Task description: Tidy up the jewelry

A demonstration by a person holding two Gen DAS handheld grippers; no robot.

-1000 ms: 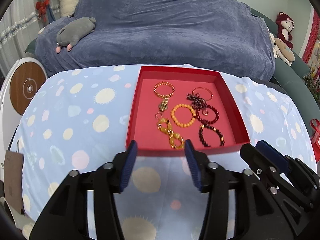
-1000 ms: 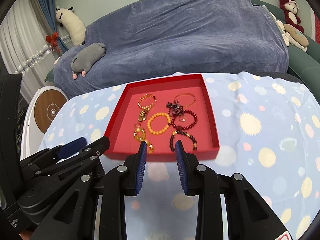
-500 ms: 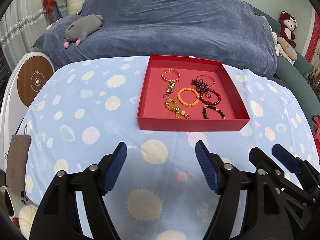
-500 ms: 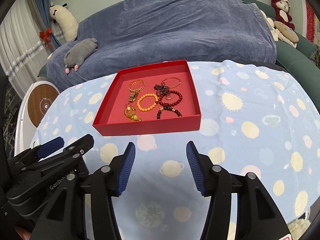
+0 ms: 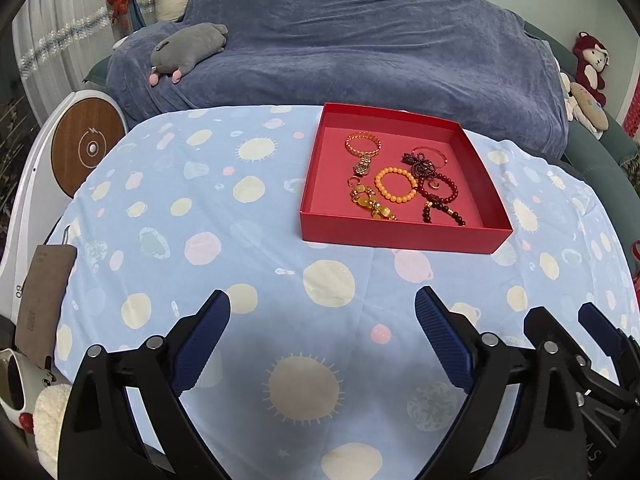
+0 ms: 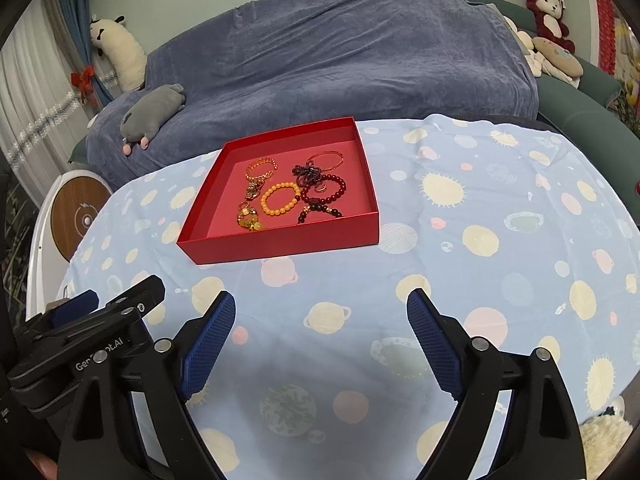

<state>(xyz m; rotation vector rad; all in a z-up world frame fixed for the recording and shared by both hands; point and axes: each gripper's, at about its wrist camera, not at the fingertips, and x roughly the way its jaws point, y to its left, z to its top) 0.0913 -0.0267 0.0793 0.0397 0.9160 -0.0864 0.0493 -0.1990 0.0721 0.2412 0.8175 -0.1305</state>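
left hand-held gripper (image 5: 322,306): spread wide, nothing held, hung over the table (image 5: 208,216) short of the tray
right hand-held gripper (image 6: 320,306): spread wide, nothing held, just beside the left one
red tray (image 5: 400,236): set on the patterned cloth, well apart from both grippers
jewelry: orange bead bracelet (image 5: 396,184), gold bracelet (image 5: 363,144), dark red bead bracelets (image 5: 440,196) laid inside the tray, partly overlapped
behind: blue-covered sofa (image 5: 360,52), grey plush (image 5: 188,46)
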